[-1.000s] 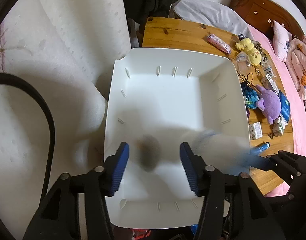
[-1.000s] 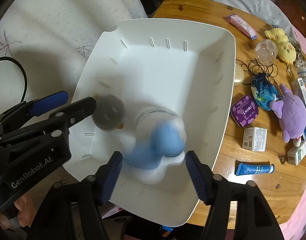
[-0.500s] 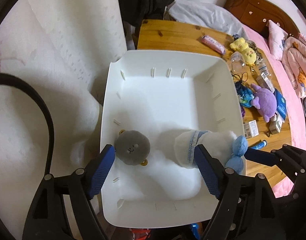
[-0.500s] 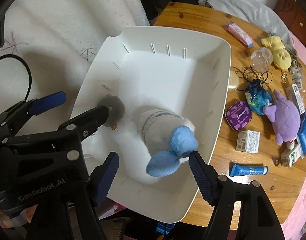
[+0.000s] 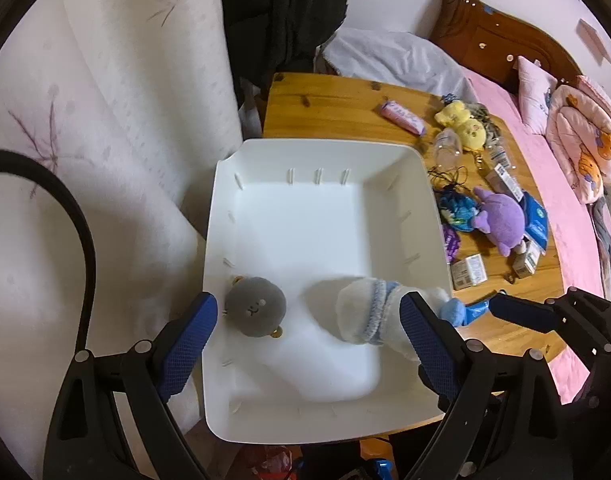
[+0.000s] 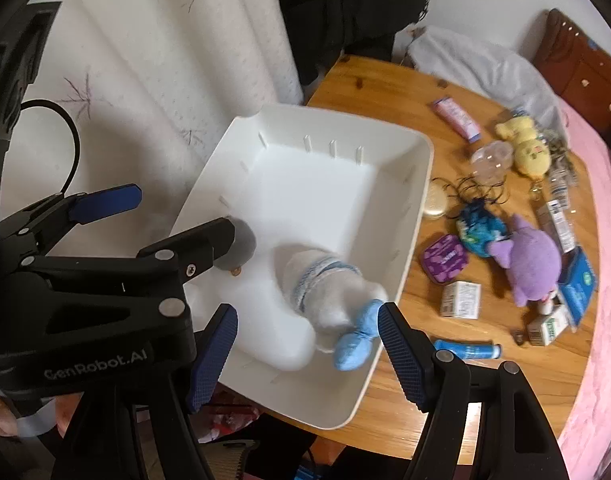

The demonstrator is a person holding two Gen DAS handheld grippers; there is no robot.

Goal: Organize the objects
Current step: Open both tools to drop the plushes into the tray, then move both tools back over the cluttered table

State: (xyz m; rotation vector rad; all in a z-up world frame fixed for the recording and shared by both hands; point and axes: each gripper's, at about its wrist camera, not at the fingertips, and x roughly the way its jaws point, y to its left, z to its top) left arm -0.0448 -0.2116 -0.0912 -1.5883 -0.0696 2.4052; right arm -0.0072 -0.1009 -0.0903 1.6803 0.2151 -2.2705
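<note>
Bin: a big white bin [image 5: 421,184] sits at the left edge of a round wooden table [image 6: 393,92]. It fills the middle of both views.

In the bin: a round gray bear toy [image 5: 255,306] lies by the bin's left wall, low in the left wrist view. A white fluffy toy with a blue tail [image 6: 325,280] lies beside it, near the bin's right wall. The two toys are apart, not touching.

Left gripper: the left gripper [image 5: 307,344] is wide open and holds nothing. It hangs over the near end of the bin.

Right gripper: the right gripper [image 6: 307,346] is wide open too and empty. The blue tail sits between its fingers, not pinched.

Still out: a purple whale toy [image 6: 533,258], a yellow duck toy [image 6: 525,148], a purple tin [image 6: 445,258], small boxes and a blue tube [image 6: 467,348] lie on the table, right of the bin.

What matters next: the loose things all lie to the right of both grippers. The right gripper is nearer, so it looks like the one to reach. The blue tube is closest to it, lying sideways, low in the right wrist view.
</note>
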